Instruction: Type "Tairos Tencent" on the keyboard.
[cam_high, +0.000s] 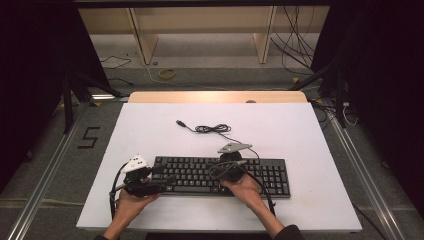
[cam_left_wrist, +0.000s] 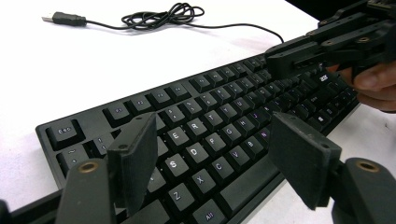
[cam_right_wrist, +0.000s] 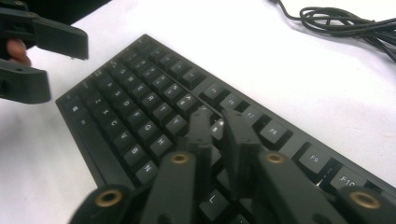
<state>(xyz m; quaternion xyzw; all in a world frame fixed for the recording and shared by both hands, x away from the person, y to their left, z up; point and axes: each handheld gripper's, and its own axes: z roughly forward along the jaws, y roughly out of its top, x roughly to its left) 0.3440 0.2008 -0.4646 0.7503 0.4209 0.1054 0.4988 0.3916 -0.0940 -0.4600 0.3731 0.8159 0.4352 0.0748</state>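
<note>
A black keyboard lies across the near half of the white table. Its thin black cable is coiled behind it and ends in a USB plug. My left gripper hovers over the keyboard's left end, jaws wide open with nothing between them; the left gripper view shows my left gripper above the letter keys. My right gripper hangs over the middle of the keyboard. In the right gripper view my right gripper has its jaws only narrowly apart above the keys, gripping nothing.
Bare white table surrounds the keyboard on all sides. The coiled cable lies on the table beyond the keys. Past the table's far edge are a wooden frame, floor cables and dark stands on both sides.
</note>
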